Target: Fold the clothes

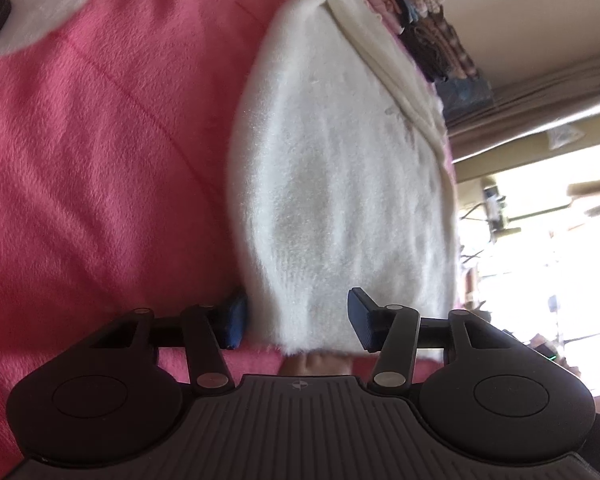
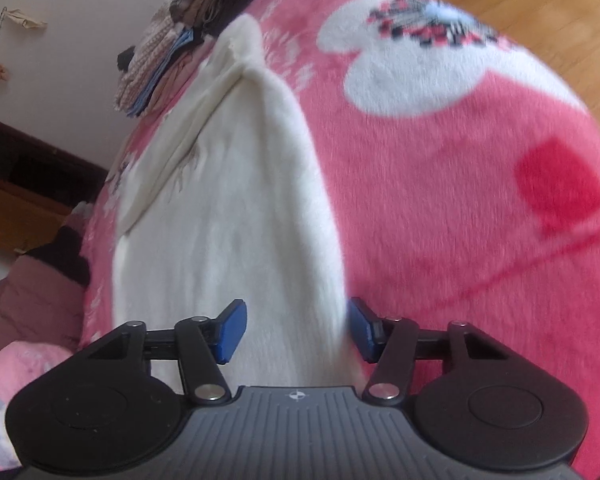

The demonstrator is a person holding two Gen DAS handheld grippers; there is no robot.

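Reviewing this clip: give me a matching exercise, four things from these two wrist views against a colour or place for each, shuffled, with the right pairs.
Things:
1. white fuzzy garment
2. blanket
3. stack of folded clothes
4. tong pads

Descriptions:
A. pink, with white patches
B. blue
C. lying along the blanket, its near end between both sets of tongs
D. at the blanket's far edge, by the wall

Pairs: 1-C, 2-A, 3-D, 4-B
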